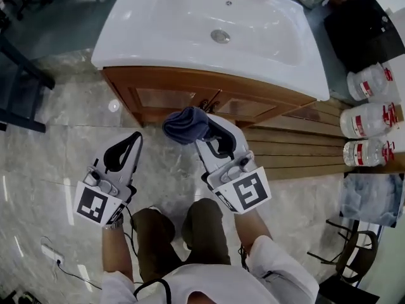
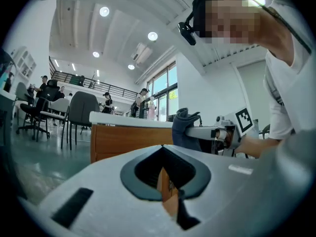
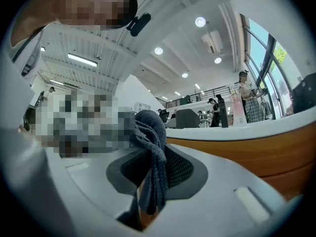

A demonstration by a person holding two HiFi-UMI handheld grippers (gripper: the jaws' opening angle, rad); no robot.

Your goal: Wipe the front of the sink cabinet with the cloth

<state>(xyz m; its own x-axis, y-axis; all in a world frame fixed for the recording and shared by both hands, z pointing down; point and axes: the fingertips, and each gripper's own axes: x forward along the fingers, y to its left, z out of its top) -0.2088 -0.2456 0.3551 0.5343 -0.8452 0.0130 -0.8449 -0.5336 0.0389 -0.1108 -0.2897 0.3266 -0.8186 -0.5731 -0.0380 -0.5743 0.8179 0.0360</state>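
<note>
The sink cabinet (image 1: 190,97) is brown wood under a white basin (image 1: 190,24), at the top of the head view. My right gripper (image 1: 204,126) is shut on a bunched dark blue cloth (image 1: 186,124), held just in front of the cabinet's doors, apart from them. In the right gripper view the cloth (image 3: 152,152) hangs out between the closed jaws of the right gripper (image 3: 148,186), with the cabinet (image 3: 256,154) to the right. My left gripper (image 1: 135,138) is lower left, shut and empty. The left gripper view shows the left gripper (image 2: 164,174), the cabinet (image 2: 123,142) and the cloth (image 2: 183,130).
Three water bottles (image 1: 369,119) lie at the right beside a wooden slatted platform (image 1: 297,151). A black chair frame (image 1: 19,87) stands at the left and another chair (image 1: 345,265) at the lower right. A power strip (image 1: 50,253) lies on the marble floor. The person's knees are below the grippers.
</note>
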